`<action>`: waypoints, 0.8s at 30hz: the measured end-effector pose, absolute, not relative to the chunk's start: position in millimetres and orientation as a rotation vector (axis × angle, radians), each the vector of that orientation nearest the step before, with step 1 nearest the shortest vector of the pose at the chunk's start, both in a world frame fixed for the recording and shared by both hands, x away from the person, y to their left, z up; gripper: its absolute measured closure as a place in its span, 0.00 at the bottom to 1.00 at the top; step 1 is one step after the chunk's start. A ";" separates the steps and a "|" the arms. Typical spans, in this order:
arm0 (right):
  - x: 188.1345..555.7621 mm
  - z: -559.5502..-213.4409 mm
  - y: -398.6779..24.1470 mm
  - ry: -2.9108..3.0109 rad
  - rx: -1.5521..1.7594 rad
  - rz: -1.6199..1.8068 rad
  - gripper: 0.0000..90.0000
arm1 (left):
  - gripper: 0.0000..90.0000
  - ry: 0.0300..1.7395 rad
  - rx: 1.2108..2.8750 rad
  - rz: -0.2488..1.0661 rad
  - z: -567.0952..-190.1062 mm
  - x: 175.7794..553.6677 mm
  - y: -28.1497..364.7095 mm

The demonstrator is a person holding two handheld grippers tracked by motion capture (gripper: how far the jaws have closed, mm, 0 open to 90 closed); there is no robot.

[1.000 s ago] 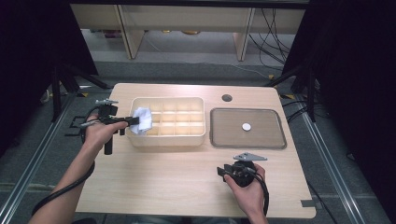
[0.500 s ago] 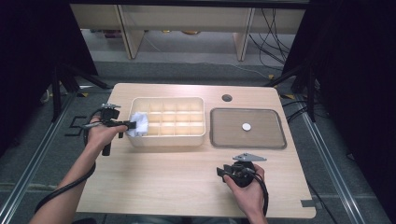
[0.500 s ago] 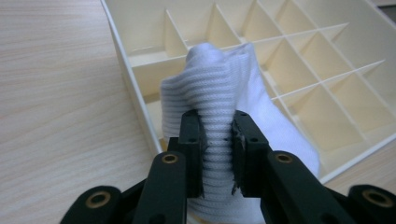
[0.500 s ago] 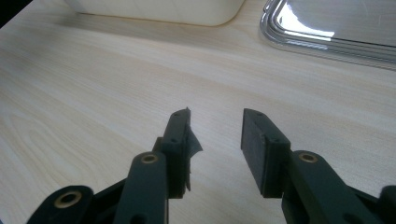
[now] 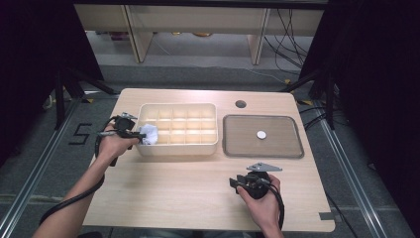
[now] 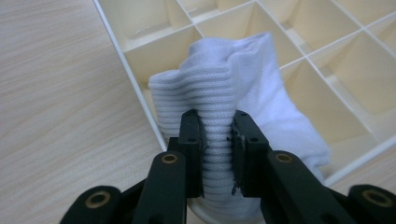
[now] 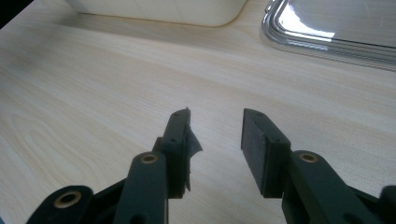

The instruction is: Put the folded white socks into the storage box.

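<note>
Two grippers were seen at the worktop (image 5: 188, 183). Part of the white sock (image 6: 233, 116) was hidden behind the jaws of the left gripper (image 6: 218, 140), and its lower end was cut off at the bottom of the left gripper view. The sock was clamped between those nearly closed jaws, its ribbed cuff bunched upward, and it was held over the near-left corner compartment of the cream divided box (image 5: 198, 124); whether it touched the compartment floor could not be made out. In the high view the sock (image 5: 150, 134) appeared as a small pale blur at the box's left end. The small round white thing (image 5: 261, 134) on the grey tray (image 5: 287, 148) was too small to be identified. The right gripper (image 7: 215, 135) was held with jaws apart and nothing between them, above bare wood. Compared with a second earlier, the left gripper (image 5: 141, 135) and sock were seen lower at the box; the right gripper (image 5: 233, 183) was unchanged.
</note>
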State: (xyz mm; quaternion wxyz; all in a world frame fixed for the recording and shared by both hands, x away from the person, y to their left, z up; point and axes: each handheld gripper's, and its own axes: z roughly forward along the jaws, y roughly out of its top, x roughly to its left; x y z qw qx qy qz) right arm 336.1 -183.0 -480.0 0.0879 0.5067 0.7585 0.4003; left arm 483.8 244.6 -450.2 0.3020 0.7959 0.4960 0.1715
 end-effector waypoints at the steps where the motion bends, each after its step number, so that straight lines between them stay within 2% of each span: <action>1: 336.1 -480.0 -183.0 2.258 1.509 1.192 0.70 | 0.84 1.314 2.100 0.464 -451.4 483.6 243.5; 15: 335.9 -482.2 -182.0 2.260 1.507 1.193 0.70 | 0.85 1.308 2.219 0.479 -450.9 486.6 236.2; 24: 336.3 -481.1 -183.8 2.254 1.511 1.204 0.70 | 0.86 1.316 2.377 0.422 -451.2 492.6 229.2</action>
